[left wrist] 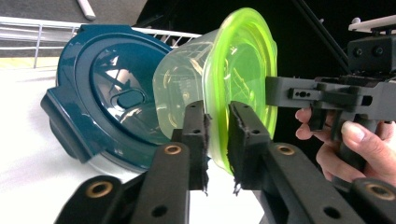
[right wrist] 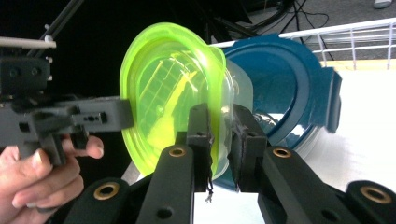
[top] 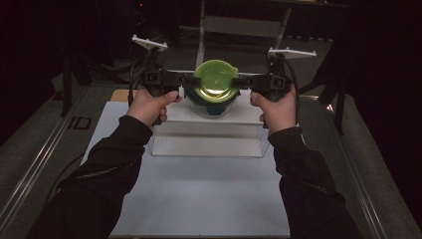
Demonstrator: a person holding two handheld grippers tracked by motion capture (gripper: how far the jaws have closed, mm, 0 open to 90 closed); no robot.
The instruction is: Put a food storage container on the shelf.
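**Two grips on one lime lid**

We hold the small translucent tub with the lime-green plastic lid (top: 216,79) up off the bench, above its far edge, directly over the round clear container with the dark teal lid (top: 215,107). Our left gripper (top: 190,79) is clenched on the lid's rim at one side, our right gripper (top: 240,81) clenched on the rim opposite. Each bite is shallow and takes only the flexible lip. We judge the risk so: if our hands pull apart or twist unevenly, the lid could peel off and the tub drop onto the teal lid, or the rim could slip free.
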